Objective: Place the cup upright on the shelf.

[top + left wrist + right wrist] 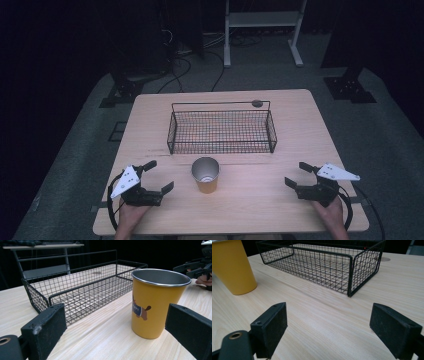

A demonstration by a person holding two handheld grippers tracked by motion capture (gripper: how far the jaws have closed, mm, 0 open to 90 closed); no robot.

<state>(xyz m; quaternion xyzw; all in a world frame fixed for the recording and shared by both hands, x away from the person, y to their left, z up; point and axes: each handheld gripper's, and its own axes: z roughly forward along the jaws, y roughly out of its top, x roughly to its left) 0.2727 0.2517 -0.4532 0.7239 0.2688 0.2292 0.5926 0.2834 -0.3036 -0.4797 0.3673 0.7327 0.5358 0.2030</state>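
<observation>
A yellow metal cup (205, 175) with a dog picture stands upright near the front middle of the wooden table (295, 125); it is empty inside. Behind it sits a black wire basket (221, 131), also empty. My left gripper (161, 176) rests at the front left, open, jaws spread and pointing toward the cup (156, 303), a short gap away. My right gripper (298, 175) rests at the front right, open, with bare table between its jaws. In the right gripper view the cup (233, 267) is at the upper left and the basket (324, 263) lies ahead.
The basket (82, 287) spans the table's back middle. A small dark round spot (257, 103) marks the table behind the basket. Beyond the table are a white frame (262, 30), cables and black stands on grey floor.
</observation>
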